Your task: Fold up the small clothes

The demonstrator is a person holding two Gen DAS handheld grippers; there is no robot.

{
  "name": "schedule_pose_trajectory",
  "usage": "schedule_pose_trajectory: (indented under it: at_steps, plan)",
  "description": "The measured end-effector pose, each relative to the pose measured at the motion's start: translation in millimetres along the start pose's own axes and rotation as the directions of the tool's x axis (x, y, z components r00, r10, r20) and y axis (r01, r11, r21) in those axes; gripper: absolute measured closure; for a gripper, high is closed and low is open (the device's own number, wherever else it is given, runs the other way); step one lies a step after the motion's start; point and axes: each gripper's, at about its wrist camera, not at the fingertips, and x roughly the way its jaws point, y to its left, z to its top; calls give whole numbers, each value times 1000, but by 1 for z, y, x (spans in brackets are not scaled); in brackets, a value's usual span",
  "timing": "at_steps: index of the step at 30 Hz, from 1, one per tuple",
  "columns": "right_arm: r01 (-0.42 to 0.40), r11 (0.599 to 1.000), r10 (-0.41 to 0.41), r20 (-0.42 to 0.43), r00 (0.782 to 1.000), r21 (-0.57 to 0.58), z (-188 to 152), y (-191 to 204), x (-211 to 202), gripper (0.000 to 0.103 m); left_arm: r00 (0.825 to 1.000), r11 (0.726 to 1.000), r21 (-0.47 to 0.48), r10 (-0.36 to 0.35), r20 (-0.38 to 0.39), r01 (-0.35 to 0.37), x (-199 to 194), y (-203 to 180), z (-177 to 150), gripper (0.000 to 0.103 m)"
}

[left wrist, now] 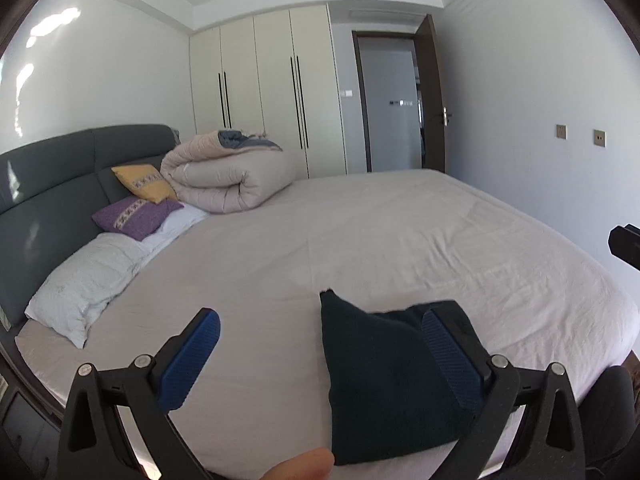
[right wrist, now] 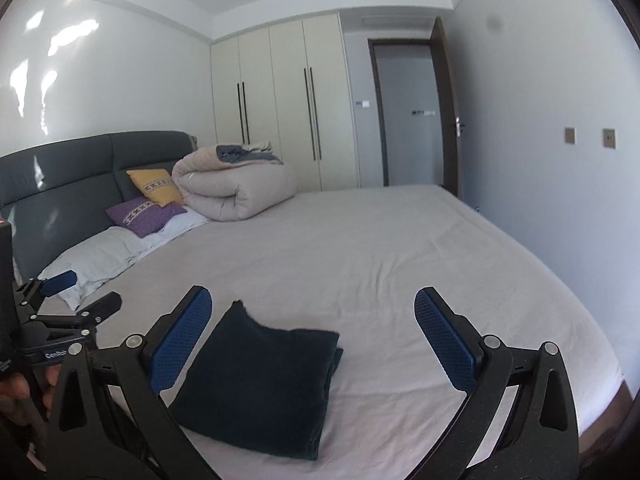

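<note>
A dark navy garment [right wrist: 260, 384] lies folded into a compact rectangle on the light sheet near the bed's front edge; it also shows in the left wrist view [left wrist: 384, 376]. My left gripper [left wrist: 320, 352] is open and empty, held above the bed, with the garment behind its right finger [left wrist: 452, 356]. My right gripper [right wrist: 312, 336] is open and empty, hovering above the garment, which lies next to its left finger [right wrist: 180, 344]. The left gripper [right wrist: 76, 296] shows at the left edge of the right wrist view.
The bed [right wrist: 380, 248] is covered by a pale wrinkled sheet. Pillows [left wrist: 80, 276], a purple cushion [left wrist: 136, 216], a yellow cushion [left wrist: 144, 184] and a rolled duvet [left wrist: 228, 176] sit by the grey headboard. Wardrobes [left wrist: 272, 92] and a door stand behind.
</note>
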Motion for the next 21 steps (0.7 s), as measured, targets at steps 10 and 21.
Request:
schedule_pose_trajectory:
  at_steps: [10, 21]
  plan:
    - [165, 986, -153, -237, 959, 31, -79, -9, 49, 0, 952, 999, 42, 38, -304, -26, 67, -22, -63, 0]
    - [206, 978, -194, -405, 893, -13, -125, 0, 93, 0, 918, 999, -43, -15, -396, -2, 84, -4, -76, 0]
